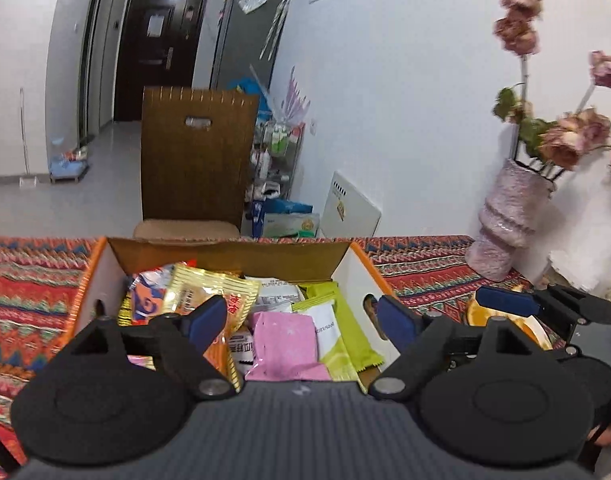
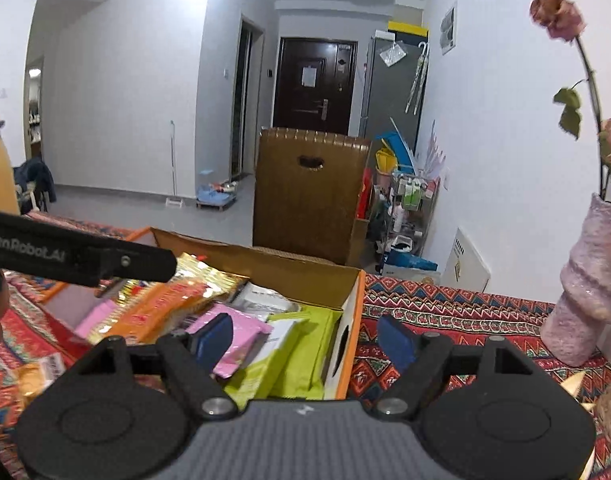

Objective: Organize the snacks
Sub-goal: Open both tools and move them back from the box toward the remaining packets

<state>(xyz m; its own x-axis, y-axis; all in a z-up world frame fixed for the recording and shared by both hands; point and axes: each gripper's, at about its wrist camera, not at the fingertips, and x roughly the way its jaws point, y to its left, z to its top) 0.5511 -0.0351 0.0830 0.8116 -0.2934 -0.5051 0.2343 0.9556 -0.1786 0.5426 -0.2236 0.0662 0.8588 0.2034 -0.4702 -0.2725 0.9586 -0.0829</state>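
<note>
An open cardboard box with orange edges sits on the patterned tablecloth, full of snack packets: a gold packet, a pink packet and a lime-green packet. My left gripper is open and empty, hovering over the box's near edge. My right gripper is open and empty, straddling the box's right wall; its left finger is over the pink packet. The left gripper's body crosses the right wrist view at left. The right gripper shows at right in the left wrist view.
A lilac vase with dried flowers stands on the table at the right, near the wall. A brown chair stands behind the table. A yellow snack lies on the cloth left of the box. An orange plate lies right of the box.
</note>
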